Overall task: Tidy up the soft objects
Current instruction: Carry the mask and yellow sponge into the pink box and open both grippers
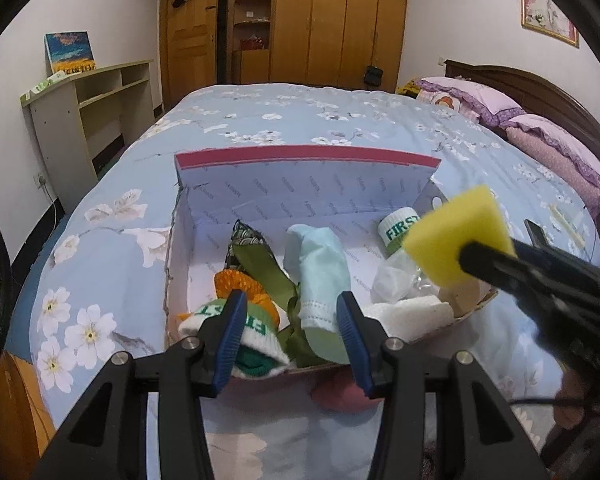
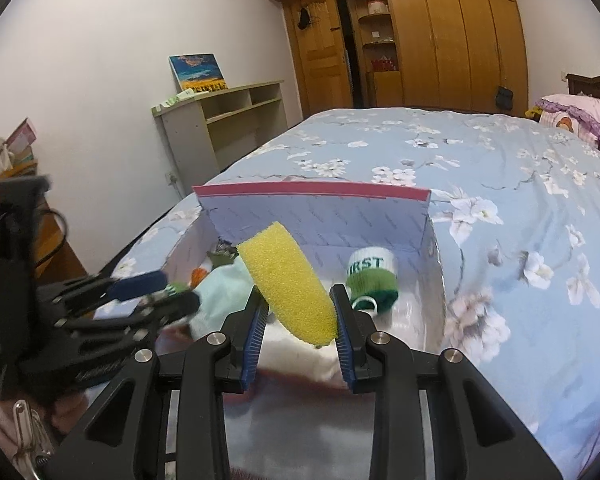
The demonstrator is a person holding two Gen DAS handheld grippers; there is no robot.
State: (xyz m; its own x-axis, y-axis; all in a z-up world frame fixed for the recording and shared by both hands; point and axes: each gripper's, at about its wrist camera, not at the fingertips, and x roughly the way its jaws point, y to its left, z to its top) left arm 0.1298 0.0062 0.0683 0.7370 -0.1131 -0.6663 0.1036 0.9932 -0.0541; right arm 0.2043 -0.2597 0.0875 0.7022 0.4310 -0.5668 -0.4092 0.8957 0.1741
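The right gripper (image 2: 297,312) has its jaws clenched on a yellow sponge (image 2: 290,280), which sticks up and forward from between the blue pads, tilted toward the left pad's side; in the left wrist view the same sponge (image 1: 456,240) hangs above the right end of the cardboard box (image 1: 300,172). The box lies open on the bed (image 1: 300,116), its lid standing upright beyond the jaws. The left gripper (image 1: 290,316) has its jaws released, holding nothing; beyond and below its tips lie a white and green sock (image 1: 240,328), an orange knit piece (image 1: 240,284), a green ribbon (image 1: 260,264) and a pale blue sock (image 1: 320,268). Ahead of the right jaws, just past the sponge, a rolled green and white sock (image 2: 372,276) rests in the box's far corner.
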